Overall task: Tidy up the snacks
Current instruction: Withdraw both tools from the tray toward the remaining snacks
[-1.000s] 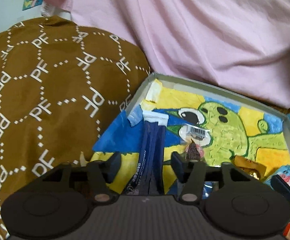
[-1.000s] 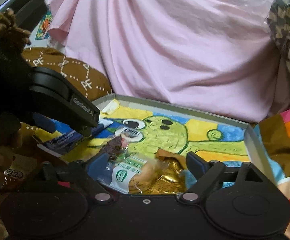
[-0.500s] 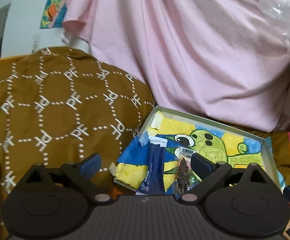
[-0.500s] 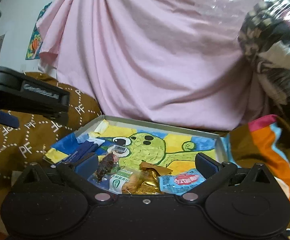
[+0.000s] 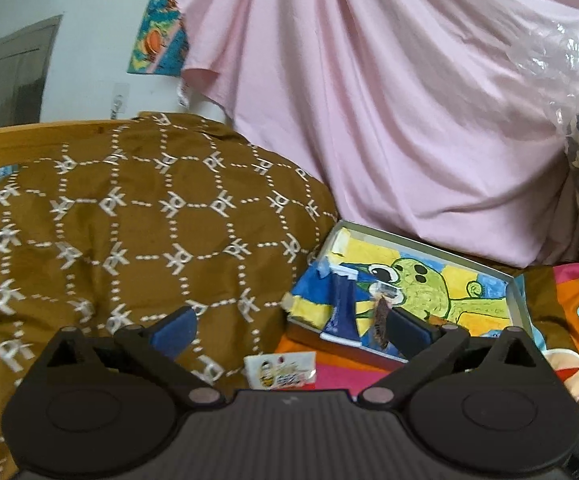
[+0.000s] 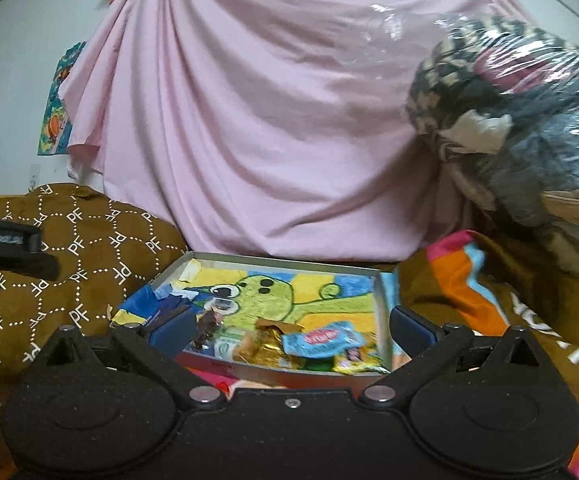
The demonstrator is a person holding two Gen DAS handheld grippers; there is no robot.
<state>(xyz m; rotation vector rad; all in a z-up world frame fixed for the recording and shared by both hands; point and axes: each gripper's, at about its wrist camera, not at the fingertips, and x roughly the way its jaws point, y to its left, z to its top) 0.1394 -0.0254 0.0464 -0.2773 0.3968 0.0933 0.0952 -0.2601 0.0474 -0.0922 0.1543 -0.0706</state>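
1. Both claws are spread wide with nothing between their fingers: the left claw and the right claw each sit back from the tray, short of its near rim.
2. The snacks mostly lie in the tray, which has a green cartoon creature painted on its floor. A dark blue packet and a brown strip-like snack rest near the left end; a gold wrapper, a light blue wrapper and a yellow-purple one crowd the near right corner.
3. One small white packet with a cartoon print lies outside the tray on the bright bedding, just in front of the left claw. It looks like the piece not yet sorted.
4. To do this step well, I would bring the left claw down over that loose packet with the fingers straddling its short side, and pinch the packet, not the soft cloth under it.
5. Set it in the bare middle of the tray, away from the crowded corner, so wrappers do not pile up.
6. Keep the right claw clear of the left one's path.
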